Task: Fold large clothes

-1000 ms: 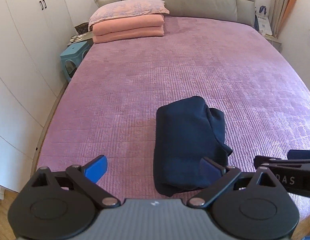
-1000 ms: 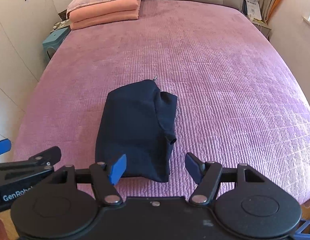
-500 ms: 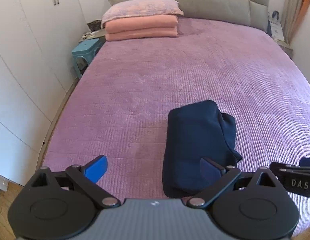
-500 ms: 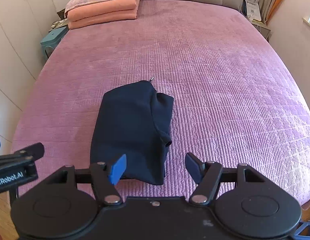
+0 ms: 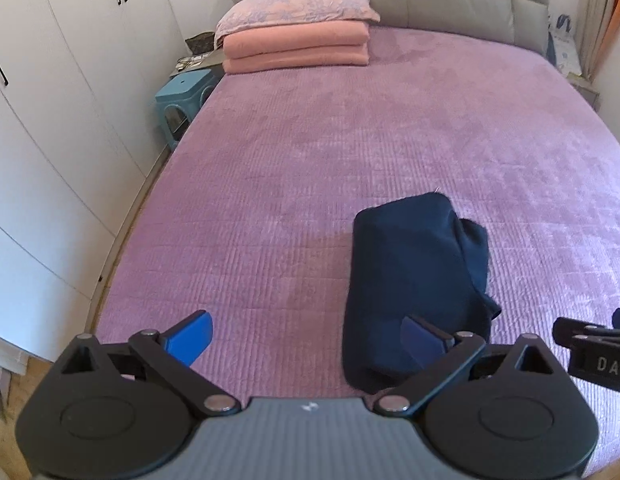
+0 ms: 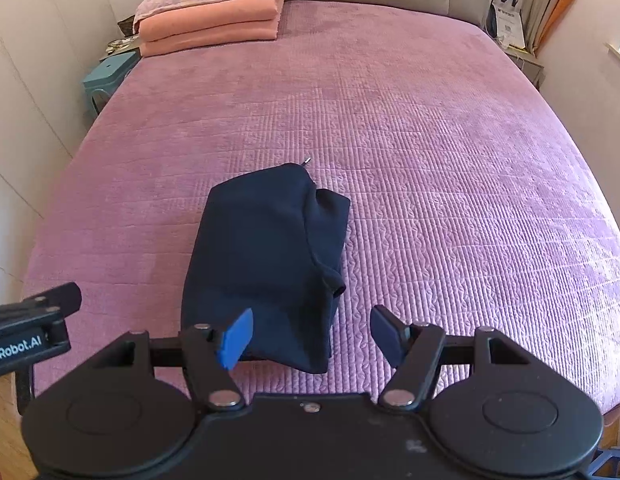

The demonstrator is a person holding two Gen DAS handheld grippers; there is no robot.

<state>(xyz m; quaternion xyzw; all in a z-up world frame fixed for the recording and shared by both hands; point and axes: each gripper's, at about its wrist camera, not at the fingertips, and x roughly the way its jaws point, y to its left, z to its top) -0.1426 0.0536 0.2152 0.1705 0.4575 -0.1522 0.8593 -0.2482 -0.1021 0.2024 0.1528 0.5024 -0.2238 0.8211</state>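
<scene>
Bedroom, purple bed [image 6: 429,160] fills both views. Nearest: left tool [image 5: 306,334] and right tool [image 6: 311,332], both spread wide, pinching nothing, hanging over the bed's near edge. Just ahead lies the garment [image 6: 266,264], a navy folded bundle resting flat, likely finished, so tools stand clear. Far end: blankets [image 6: 210,32] and pillow stacked. Versus earlier, left view has swung, garment sits further right; right unchanged.

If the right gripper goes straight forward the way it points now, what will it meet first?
Most likely the folded navy garment on the bed. The right gripper is open and points steeply down; the garment's near right corner lies between its fingers. Depth is unclear, so the right finger might meet the purple cover beside it.
</scene>
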